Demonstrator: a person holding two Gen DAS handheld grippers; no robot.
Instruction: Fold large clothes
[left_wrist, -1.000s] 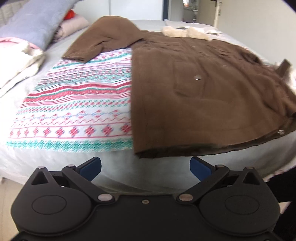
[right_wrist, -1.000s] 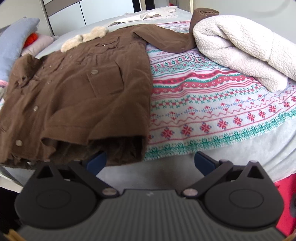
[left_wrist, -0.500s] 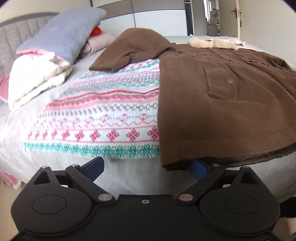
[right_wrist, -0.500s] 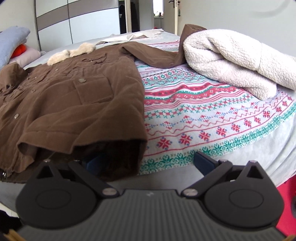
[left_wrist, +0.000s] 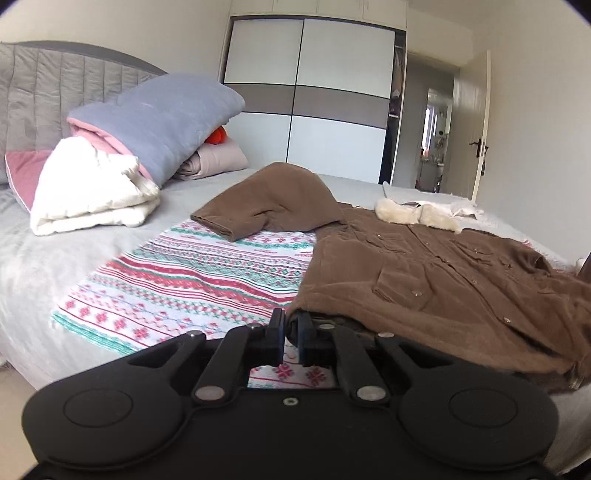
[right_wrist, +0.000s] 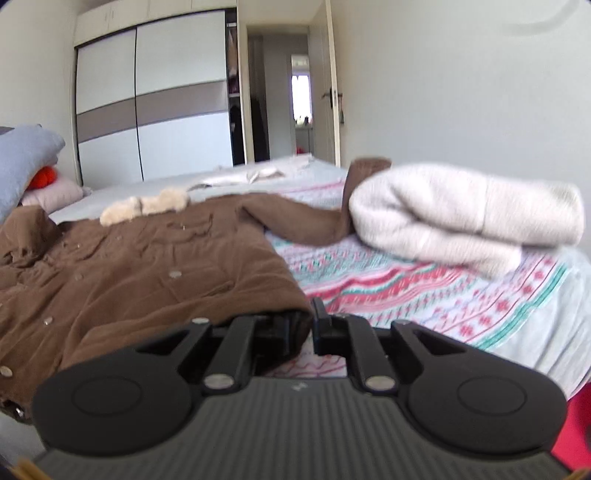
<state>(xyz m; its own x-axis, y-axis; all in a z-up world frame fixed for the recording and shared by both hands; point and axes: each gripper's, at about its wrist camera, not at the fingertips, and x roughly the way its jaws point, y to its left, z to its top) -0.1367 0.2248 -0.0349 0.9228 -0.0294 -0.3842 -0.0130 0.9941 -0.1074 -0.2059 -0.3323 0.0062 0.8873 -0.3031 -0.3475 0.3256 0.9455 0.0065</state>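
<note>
On the patterned blanket (left_wrist: 192, 280) near the bed's front edge lies the brown coat (left_wrist: 436, 280), buttoned side up. The left gripper (left_wrist: 291, 332) pinches its left hem corner; the right gripper (right_wrist: 301, 325) is clamped on the opposite corner. Bare blanket flanks both sides; a rolled white blanket (right_wrist: 461, 218) sits on the right sleeve.

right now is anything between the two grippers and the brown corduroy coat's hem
Nothing visible. The left gripper and right gripper are each shut on a bottom corner of the brown corduroy coat.
</note>
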